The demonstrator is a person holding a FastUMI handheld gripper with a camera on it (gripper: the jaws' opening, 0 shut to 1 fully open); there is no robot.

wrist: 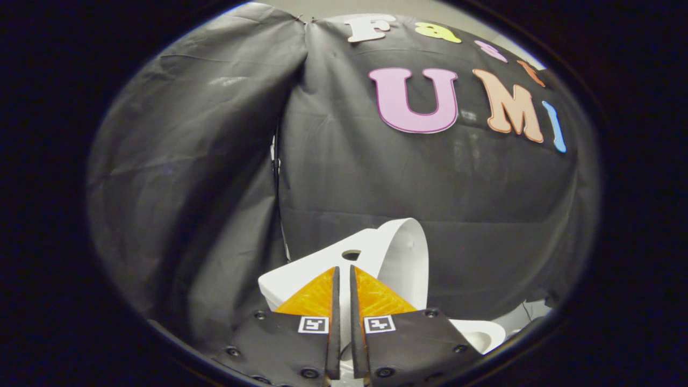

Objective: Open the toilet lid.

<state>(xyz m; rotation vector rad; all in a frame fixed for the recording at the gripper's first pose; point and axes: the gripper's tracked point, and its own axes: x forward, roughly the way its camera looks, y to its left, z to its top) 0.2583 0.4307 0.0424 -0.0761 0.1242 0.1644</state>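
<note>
Gripper (344,271) is what we inspect first: its two fingers stand nearly together, parted only by a narrow slit, and we find nothing clamped between them. Each finger (317,301) carries a small square marker near its base, the two markers sitting side by side on either side of the slit.

Moving from left to right, we note the dark cloth wall (204,172) of the booth hanging in folds behind everything, with a vertical seam where two panels meet above the left finger. Just ahead of the fingertips we record the white toilet (290,274); its tank top rises directly beyond the tips and bears a round opening (351,254) just above them. To the right of that, the toilet lid (406,258) stands raised, upright and leaning back toward the tank, its pale inner face turned toward us. Further right and lower, beside the right finger, we observe part of the white seat rim and bowl (481,336). A thin cable (529,314) lies near the cloth's lower edge beyond it.
</note>
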